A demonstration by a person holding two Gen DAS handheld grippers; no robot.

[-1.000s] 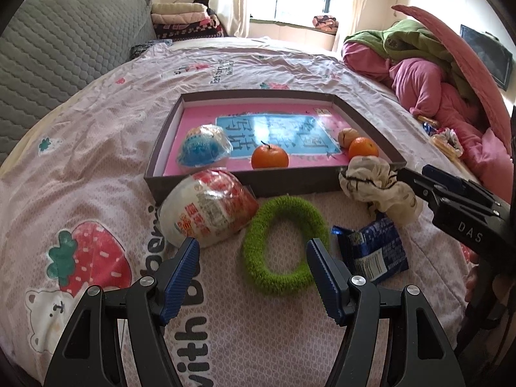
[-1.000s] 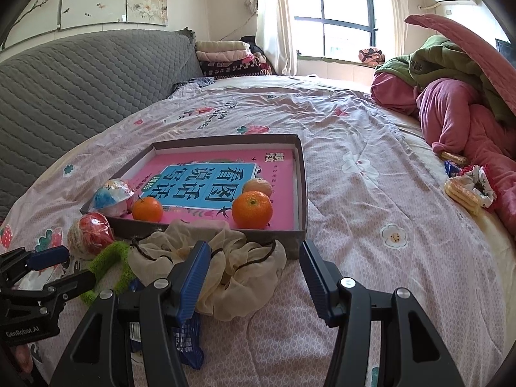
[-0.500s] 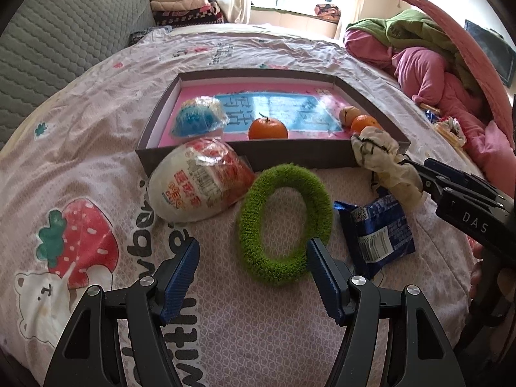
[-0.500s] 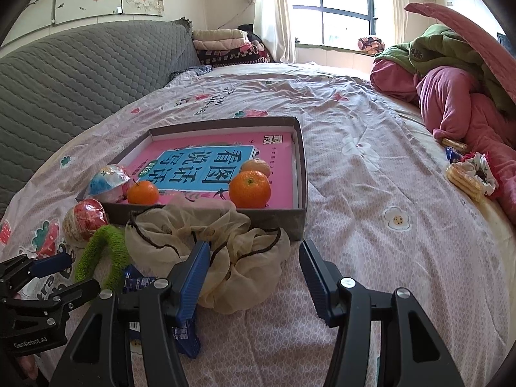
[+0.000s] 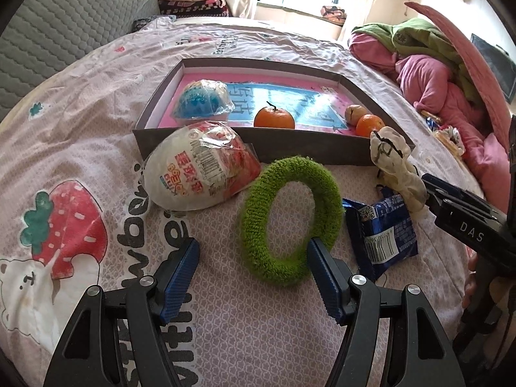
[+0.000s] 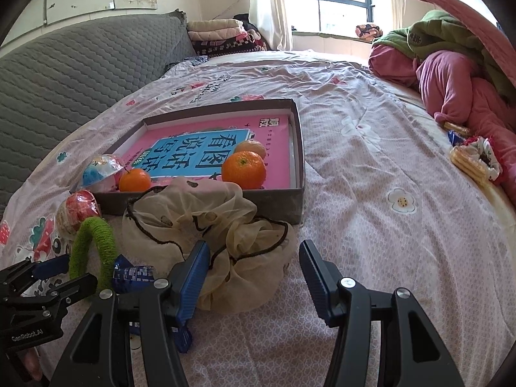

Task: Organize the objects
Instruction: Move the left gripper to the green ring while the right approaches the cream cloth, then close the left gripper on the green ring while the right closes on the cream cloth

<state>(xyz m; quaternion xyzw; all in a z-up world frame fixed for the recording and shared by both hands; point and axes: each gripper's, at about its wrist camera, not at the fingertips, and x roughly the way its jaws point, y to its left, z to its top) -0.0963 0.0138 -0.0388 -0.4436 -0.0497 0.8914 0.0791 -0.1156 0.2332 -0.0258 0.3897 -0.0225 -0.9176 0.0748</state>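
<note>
Left tongs [image 5: 253, 262] open wide, right tongs [image 6: 253, 266] open — both low

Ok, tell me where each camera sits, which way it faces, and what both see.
Left wrist: on the left hand-held gripper, looking along its open fingers at the green ring; the right hand-held gripper shows at right.
Right wrist: on the right hand-held gripper, open, facing the cream scrunchie; the left one shows lower left.
Shared: the box, oranges, ring, scrunchie.
</note>
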